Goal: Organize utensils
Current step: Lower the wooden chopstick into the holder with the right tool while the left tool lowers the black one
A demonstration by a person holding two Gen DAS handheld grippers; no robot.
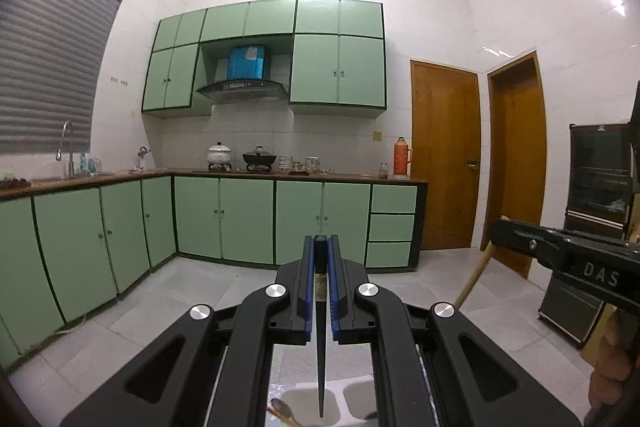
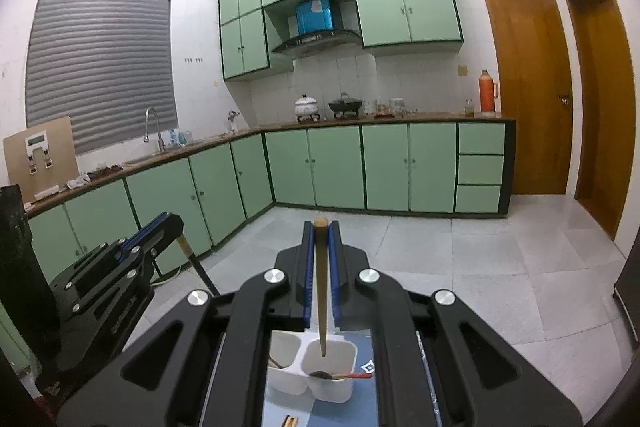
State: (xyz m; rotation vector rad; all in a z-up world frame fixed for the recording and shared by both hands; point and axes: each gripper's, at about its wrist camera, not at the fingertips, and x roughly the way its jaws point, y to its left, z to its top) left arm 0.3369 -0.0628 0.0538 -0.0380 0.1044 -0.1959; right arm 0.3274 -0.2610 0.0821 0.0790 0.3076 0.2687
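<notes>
Nearest, low between the arms, sits a white two-compartment holder [image 2: 316, 367]. Its right cup [image 2: 332, 359] already holds a red-handled utensil [image 2: 352, 375]; the left cup [image 2: 286, 351] shows something too, though I cannot tell what. A couple of sticks [image 2: 291, 421] lie on the mat at the very near edge, not yet sorted. Above, the left hand-held gripper [image 1: 321, 259] is clamped on one dark chopstick [image 1: 321, 347], tip down over the holder. The right hand-held gripper [image 2: 321, 243] is clamped on one pale wooden chopstick [image 2: 321, 291], its tip hanging over the right cup. So two chopsticks are in hand and undelivered: partway through, I'd judge. Far off, the green kitchen counter [image 2: 400, 117] plays no part.
</notes>
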